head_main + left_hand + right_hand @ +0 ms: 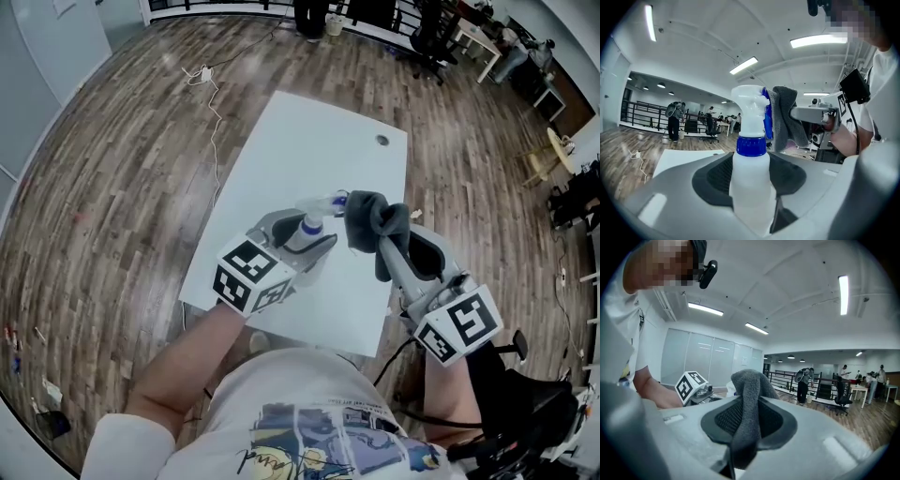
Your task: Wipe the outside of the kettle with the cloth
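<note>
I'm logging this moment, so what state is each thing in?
left tool: shut on the spray bottle.
right tool: shut on the cloth.
spray bottle: upright, nozzle toward the cloth.
cloth: bunched, held up beside the bottle's nozzle.

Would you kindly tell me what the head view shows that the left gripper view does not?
Only the head view: the black-and-white marker cube on the left gripper and the round grey grommet in the white rectangular table. Only the left gripper view: long ceiling strip lights and a distant standing person. Both: the white plastic spray bottle with a blue collar in the left gripper, and the dark grey cloth in the right gripper.
</note>
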`<state>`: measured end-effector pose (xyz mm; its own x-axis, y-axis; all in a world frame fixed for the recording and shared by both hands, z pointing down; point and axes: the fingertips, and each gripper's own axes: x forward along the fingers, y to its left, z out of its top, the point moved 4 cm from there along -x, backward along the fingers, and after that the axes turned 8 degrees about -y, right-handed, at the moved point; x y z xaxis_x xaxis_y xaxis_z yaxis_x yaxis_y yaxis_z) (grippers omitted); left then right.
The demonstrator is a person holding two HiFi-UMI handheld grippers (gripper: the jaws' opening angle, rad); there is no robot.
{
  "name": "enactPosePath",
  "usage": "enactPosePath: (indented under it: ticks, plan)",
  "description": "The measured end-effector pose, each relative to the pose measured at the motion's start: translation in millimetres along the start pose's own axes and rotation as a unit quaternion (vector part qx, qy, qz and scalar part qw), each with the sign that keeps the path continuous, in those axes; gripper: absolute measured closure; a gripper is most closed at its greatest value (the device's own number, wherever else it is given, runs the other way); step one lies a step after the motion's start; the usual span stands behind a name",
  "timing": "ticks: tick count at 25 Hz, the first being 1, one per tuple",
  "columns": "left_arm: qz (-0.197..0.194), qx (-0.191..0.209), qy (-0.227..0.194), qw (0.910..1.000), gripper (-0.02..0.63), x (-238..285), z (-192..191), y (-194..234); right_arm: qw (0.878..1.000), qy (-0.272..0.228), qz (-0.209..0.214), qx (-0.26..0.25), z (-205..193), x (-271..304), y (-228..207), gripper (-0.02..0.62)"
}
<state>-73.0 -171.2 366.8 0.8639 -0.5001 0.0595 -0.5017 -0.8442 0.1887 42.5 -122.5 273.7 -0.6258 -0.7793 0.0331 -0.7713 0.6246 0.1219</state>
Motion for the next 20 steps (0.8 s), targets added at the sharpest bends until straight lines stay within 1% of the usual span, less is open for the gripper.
enactPosePath:
  ticks: [3, 8, 13, 20]
  plan:
    - [0.001, 0.000, -0.001, 1.0000, 0.393, 1.0, 2.0, 0.9, 1.000, -0.001, -0.020, 0.008, -4.2, -5.9, -15.0, 0.520]
    - [0.000, 0.001, 0.002, 1.0000, 0.393, 5.9, 4.5, -1.6, 0.999, 0.004, -0.038, 0.023, -19.9, -13.4, -34.6, 0.520]
    - [0.002, -0.002, 0.001, 1.0000, 0.393, 12.9, 6.9, -2.5, 0.997, 0.023, -0.053, 0.056, -49.6, -21.0, -57.6, 0.520]
    - [-0.003, 0.000, -0.001, 1.0000, 0.393, 24.3, 13.3, -9.5, 0.992, 0.057, -0.057, 0.094, -97.7, -32.3, -81.5, 0.520]
